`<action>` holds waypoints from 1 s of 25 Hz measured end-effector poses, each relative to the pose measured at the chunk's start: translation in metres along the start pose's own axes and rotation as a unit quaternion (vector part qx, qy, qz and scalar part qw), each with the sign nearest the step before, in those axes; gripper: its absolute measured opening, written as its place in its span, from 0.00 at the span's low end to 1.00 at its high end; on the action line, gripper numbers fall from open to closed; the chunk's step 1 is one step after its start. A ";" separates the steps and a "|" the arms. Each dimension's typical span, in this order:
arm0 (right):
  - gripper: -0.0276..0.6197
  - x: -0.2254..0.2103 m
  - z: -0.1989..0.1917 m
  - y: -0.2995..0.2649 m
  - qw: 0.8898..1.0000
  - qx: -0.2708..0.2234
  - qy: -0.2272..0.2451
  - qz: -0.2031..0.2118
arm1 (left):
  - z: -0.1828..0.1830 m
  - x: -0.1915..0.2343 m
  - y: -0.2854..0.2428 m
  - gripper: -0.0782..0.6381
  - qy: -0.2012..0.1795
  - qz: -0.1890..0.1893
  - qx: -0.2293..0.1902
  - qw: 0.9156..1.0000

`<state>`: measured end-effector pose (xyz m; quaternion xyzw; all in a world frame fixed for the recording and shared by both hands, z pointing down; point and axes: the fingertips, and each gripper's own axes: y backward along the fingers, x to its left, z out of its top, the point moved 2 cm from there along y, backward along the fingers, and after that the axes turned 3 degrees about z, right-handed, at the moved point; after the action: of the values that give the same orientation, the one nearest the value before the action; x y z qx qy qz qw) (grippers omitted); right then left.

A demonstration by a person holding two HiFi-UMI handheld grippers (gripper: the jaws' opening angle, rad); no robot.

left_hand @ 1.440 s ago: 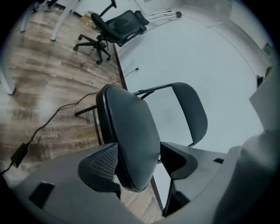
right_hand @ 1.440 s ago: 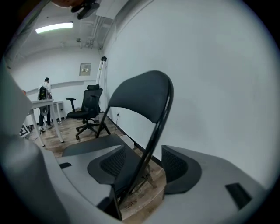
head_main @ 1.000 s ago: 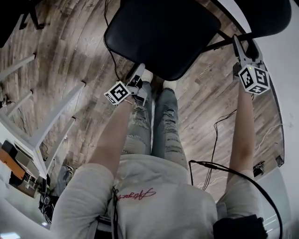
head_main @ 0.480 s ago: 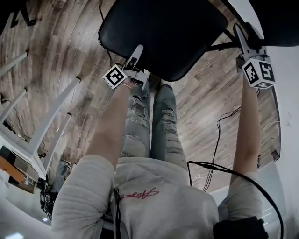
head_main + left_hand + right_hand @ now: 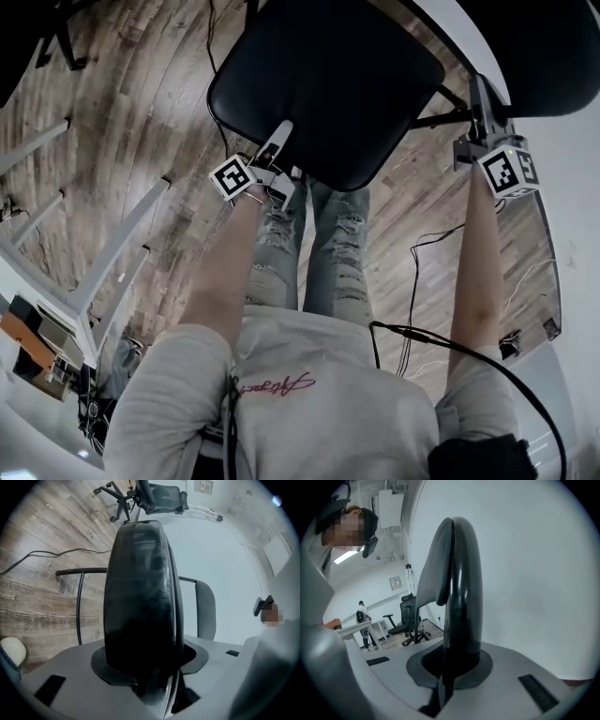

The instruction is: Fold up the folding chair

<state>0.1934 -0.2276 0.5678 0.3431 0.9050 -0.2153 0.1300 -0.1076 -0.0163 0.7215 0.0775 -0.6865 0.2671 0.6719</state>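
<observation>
- Here the folding chair (image 5: 328, 75) stands unfolded on the wooden floor (image 5: 141, 112) just in front of us, with its backrest (image 5: 534, 47) at the right of the head view. We judge that no folding is done yet.
- Its padded seat (image 5: 140, 597) has its near edge filling the gap of the left gripper (image 5: 283, 131), whose jaws are closing on it. That rounded padding could squeeze out once we lift.
- The black frame tube (image 5: 461, 588) is clamped in the right gripper (image 5: 478, 89). If the tube turns as the chair hinges, our hold may slide.
- The cable (image 5: 417, 272) by our feet could snag a chair leg.
- We see no containers.
</observation>
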 end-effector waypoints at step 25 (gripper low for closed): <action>0.07 -0.065 0.142 -0.041 0.996 -0.009 0.071 0.058 | 0.032 -0.260 -0.189 0.30 0.034 0.159 -0.004 0.987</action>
<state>0.2259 -0.3600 0.4812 0.4080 0.8926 -0.1739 0.0808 -0.0255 -0.2571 0.5225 -0.0443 -0.6682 0.3702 0.6439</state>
